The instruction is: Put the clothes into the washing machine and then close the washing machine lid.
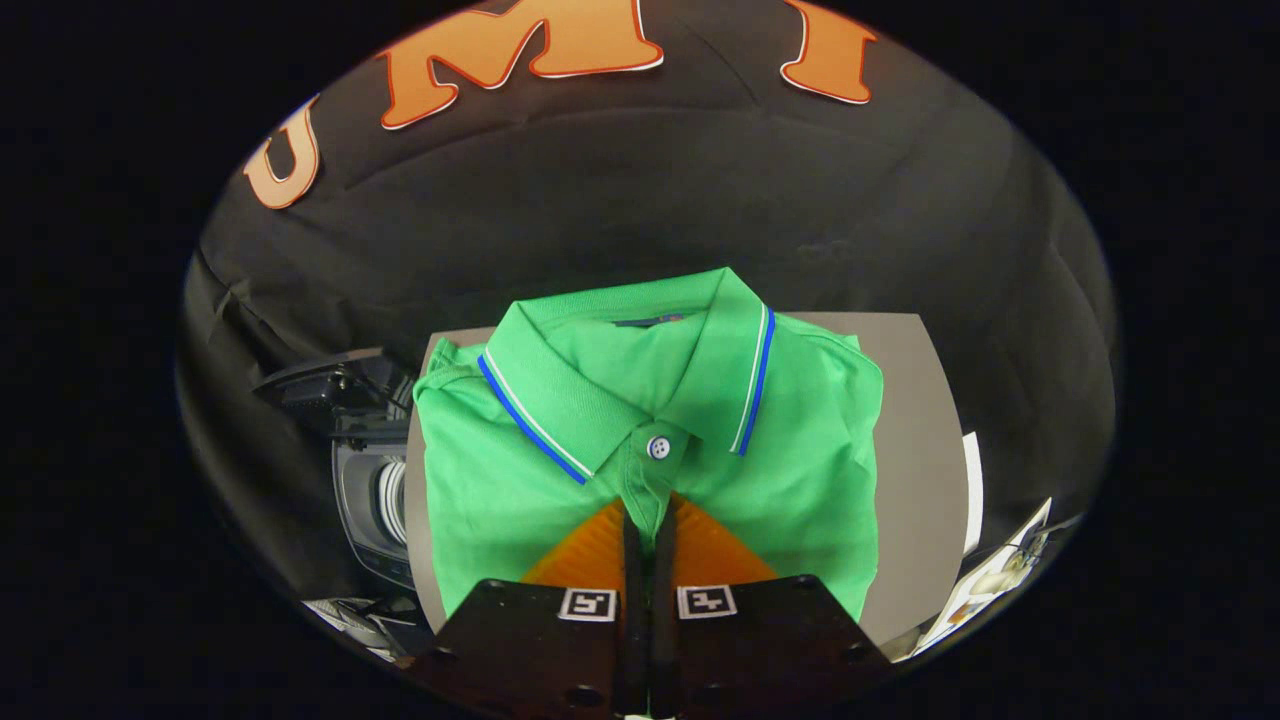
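A folded green polo shirt (800, 470) with a blue-and-white trimmed collar and a white button lies just ahead of the fingers, over a grey tabletop (915, 440). My gripper (648, 508) is shut on the shirt: both fingers pinch a fold of the front placket just below the button, and a thin strip of green cloth shows between them. The collar's far point stands past the table's back edge in the gripper view; I cannot tell whether the shirt is lifted. Left of the table stands a small dark washing machine (368, 500) with its lid (325, 385) raised.
The black cloth wall closes the space behind the table and on both sides. A white printed sheet (995, 580) lies to the right of the table, with a white edge (972, 490) beside the table's right side. Cables and small items (360, 615) lie below the washing machine.
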A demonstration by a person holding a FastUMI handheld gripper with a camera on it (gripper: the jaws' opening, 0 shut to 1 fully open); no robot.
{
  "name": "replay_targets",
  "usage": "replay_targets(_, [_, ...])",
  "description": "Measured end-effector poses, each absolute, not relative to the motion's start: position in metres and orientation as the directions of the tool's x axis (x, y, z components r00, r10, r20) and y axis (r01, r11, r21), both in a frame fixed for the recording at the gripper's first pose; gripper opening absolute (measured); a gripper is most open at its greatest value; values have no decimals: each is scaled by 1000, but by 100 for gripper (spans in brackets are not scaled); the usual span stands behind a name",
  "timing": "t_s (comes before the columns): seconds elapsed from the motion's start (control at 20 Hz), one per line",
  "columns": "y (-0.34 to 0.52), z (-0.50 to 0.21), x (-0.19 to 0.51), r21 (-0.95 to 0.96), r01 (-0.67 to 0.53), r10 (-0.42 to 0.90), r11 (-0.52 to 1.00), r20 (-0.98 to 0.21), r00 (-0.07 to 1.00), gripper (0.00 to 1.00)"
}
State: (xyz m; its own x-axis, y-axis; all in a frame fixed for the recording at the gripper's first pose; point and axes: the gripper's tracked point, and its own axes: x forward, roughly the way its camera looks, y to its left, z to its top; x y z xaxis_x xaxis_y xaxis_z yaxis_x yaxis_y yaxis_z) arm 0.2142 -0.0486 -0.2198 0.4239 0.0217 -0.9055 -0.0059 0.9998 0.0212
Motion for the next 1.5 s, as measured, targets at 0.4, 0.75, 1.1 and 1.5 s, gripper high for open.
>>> replay_targets(0.4, [-47,-210,215,14,-14,19,1000,-840,542,9])
replay_targets(0.75, [-50,-183,224,87,13,55,996,-733,678,8])
replay_targets(1.1, [-49,-130,226,129,8,68,992,-570,819,8])
replay_targets(1.5, [-9,-66,187,201,-47,133,978,-435,891,8])
